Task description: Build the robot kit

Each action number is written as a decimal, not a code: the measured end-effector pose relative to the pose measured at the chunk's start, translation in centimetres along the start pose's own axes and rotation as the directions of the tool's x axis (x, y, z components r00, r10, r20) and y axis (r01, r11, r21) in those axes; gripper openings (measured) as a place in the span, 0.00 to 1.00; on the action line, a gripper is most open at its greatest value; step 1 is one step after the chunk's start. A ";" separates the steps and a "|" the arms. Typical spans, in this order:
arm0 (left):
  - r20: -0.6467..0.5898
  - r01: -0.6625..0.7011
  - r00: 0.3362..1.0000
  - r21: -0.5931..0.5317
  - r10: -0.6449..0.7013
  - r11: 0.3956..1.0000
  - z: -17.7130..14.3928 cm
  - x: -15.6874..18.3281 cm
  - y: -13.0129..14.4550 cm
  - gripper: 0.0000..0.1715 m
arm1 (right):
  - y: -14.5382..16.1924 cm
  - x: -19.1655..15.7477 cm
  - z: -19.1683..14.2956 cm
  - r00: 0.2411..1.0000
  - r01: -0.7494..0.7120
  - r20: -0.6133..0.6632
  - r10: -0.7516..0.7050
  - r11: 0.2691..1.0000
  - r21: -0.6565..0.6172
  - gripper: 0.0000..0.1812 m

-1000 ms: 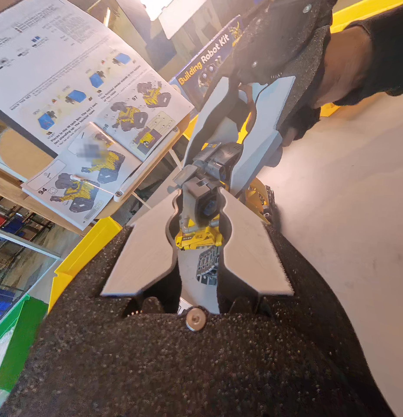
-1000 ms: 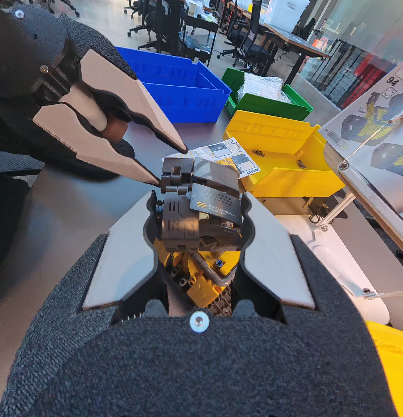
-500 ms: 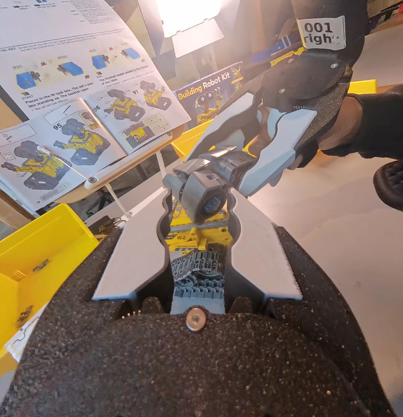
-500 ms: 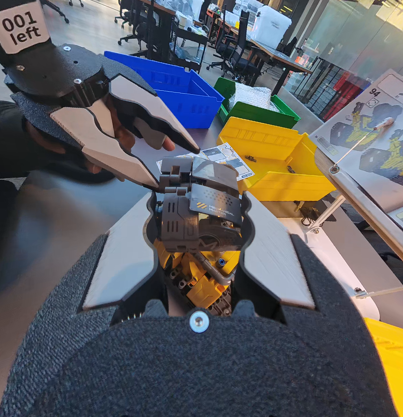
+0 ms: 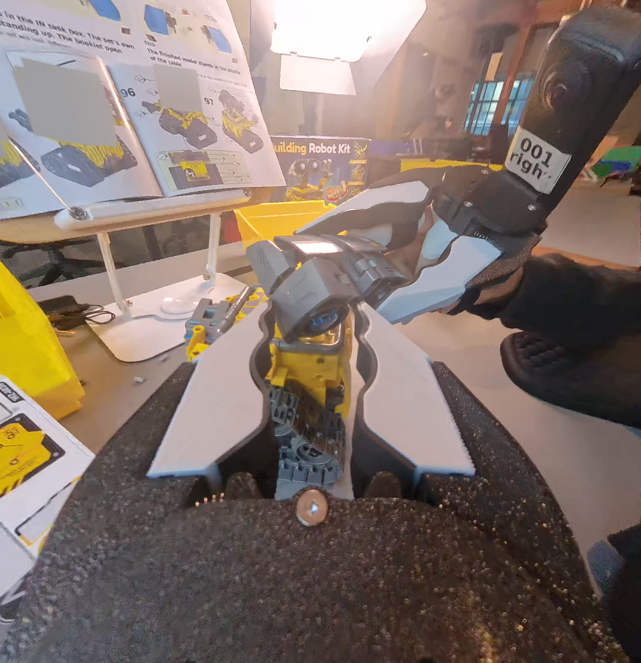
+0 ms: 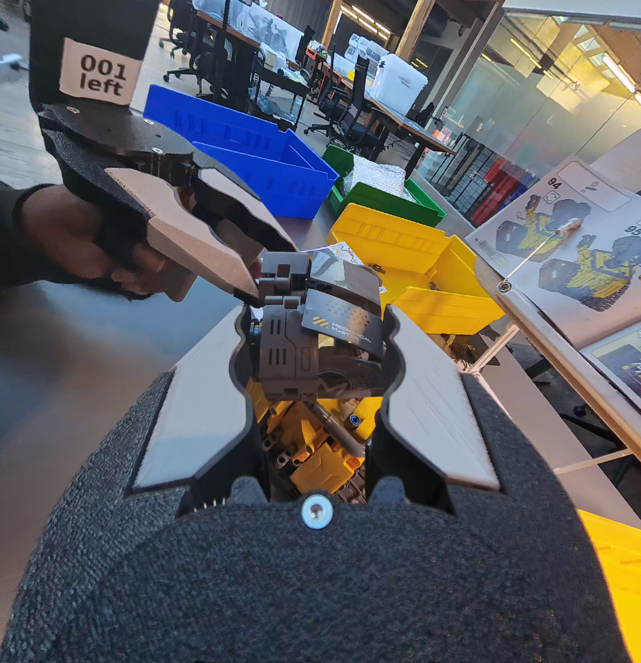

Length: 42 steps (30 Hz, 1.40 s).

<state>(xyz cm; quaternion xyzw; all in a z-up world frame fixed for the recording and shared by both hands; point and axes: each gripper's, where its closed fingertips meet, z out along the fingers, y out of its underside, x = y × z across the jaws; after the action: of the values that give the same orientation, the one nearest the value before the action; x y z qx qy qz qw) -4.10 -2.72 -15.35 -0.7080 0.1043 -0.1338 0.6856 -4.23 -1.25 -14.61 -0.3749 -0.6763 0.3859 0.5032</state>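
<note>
Across the upper left of the left wrist view an instruction booklet (image 5: 125, 107) stands propped on a stand. At frame centre both grippers clamp the brick robot model (image 5: 308, 358): left gripper (image 5: 313, 319) steadying its eye barrel, right gripper (image 6: 317, 323) its head

I see desks (image 6: 401, 118) and office chairs (image 6: 351, 107) far off. Glass walls (image 6: 527, 107) stand right; a bright lamp (image 5: 347, 28) glares overhead.

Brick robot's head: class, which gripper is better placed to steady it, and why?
Probably right. The right gripper straddles the brick robot's head, which sits deep between both its fingers; the left gripper reaches only its corner.
</note>
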 end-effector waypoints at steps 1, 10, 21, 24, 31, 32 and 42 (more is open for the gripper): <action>0.004 0.019 1.000 0.011 -0.019 1.000 0.0 -0.1 0.0 0.24 | 0.0 0.0 0.0 1.000 0.006 -0.008 -0.006 1.000 0.002 0.40; -0.045 0.247 0.969 0.126 -0.243 0.961 0.2 -0.5 -0.6 0.25 | -0.1 0.6 0.3 0.998 0.002 -0.060 0.000 0.999 0.033 0.39; -0.034 0.226 0.974 0.192 -0.224 0.955 -0.1 -2.1 -3.5 0.09 | -1.7 -6.6 1.5 0.963 0.254 0.070 -0.260 0.963 0.090 0.01; -0.037 0.189 0.982 0.187 -0.185 0.964 -0.2 -1.6 -3.4 0.09 | -1.1 -6.4 1.5 0.969 0.221 0.099 -0.228 0.972 0.079 0.02; -0.019 0.202 0.979 0.192 -0.202 0.960 -1.0 -2.9 -3.2 0.09 | -1.1 -6.2 1.2 0.969 0.214 0.105 -0.222 0.974 0.079 0.02; -0.015 0.199 0.980 0.193 -0.200 0.961 -1.1 -3.1 -3.3 0.09 | -1.0 -6.2 1.2 0.969 0.217 0.106 -0.225 0.973 0.077 0.02; 0.025 0.086 0.996 0.036 -0.087 0.996 -2.9 -4.2 -2.0 0.24 | -0.4 -6.7 -0.1 0.976 0.120 0.172 -0.130 0.991 0.063 0.10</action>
<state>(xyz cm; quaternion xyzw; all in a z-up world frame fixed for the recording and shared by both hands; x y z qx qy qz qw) -9.07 -4.05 -13.50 -0.7015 0.0619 -0.1558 0.6927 -2.79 -7.39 -16.87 -0.2827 -0.7299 0.4028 0.4744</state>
